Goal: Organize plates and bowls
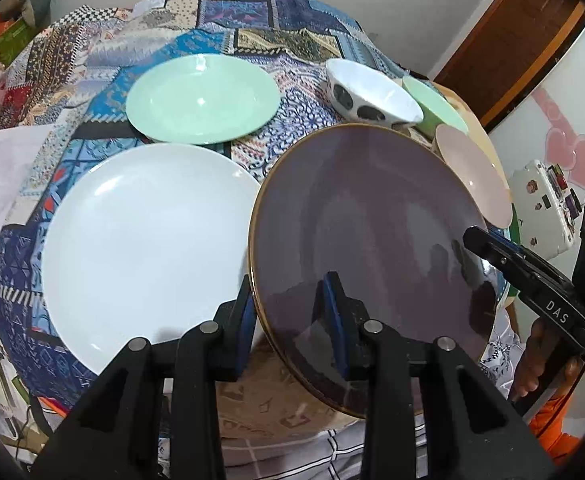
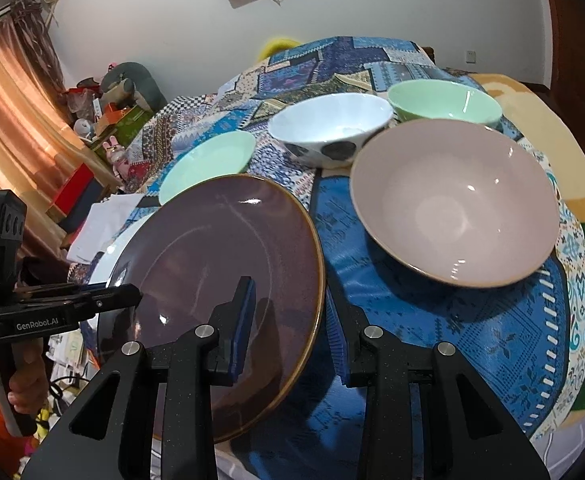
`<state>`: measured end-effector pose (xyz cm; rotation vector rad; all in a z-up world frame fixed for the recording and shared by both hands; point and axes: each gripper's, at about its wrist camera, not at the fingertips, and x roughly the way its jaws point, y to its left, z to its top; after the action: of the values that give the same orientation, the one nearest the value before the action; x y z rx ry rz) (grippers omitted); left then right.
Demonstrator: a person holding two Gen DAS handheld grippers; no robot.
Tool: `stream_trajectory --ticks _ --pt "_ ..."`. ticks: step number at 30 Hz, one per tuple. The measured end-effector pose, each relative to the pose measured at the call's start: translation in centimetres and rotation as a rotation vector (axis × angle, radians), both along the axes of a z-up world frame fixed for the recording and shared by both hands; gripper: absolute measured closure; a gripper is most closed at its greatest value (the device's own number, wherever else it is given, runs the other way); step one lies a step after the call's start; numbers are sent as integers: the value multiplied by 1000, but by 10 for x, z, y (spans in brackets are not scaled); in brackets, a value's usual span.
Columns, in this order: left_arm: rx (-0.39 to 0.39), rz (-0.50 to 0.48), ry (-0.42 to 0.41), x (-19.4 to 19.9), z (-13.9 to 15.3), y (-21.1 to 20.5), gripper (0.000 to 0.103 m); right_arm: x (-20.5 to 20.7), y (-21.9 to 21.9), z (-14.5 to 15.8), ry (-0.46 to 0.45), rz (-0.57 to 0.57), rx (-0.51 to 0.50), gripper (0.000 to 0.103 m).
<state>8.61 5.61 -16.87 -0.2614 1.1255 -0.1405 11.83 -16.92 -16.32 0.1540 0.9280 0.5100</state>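
Both tools grip the purple plate [image 1: 372, 232] by opposite rims: left tool [image 1: 292, 320] clamps its near-left rim w/ blue pads, right tool [image 2: 292, 336] clamps the right rim. Plate is tilted, lifted off the patchwork cloth [image 1: 252, 24], overlapping the white plate's [image 1: 144, 248] edge in right wrist view. White plate lies flat at the cloth's near-left part; mint plate [image 1: 202, 98] just behind it. Toward the right edge: pink bowl [image 2: 456, 204] nearest, spotted white bowl [image 2: 332, 128] & mint bowl [image 2: 444, 104] behind it, close together. Folded white paper [image 1: 4, 176] sits at left edge.
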Motion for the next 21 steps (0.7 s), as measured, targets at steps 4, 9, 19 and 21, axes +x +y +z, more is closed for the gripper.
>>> stream_trajectory --ticks 4,9,19,21 --pt "7 -11 17 6 -8 -7 71 2 -6 -7 14 -13 -6 72" --pt "12 -25 32 15 -16 -16 71 6 -13 -14 33 -26 -4 72" --pt "33 -37 41 31 -24 -25 71 9 -19 -24 58 -28 -3 72" --pt "44 -35 41 34 -25 -26 71 10 -19 -27 66 -27 -6 72"
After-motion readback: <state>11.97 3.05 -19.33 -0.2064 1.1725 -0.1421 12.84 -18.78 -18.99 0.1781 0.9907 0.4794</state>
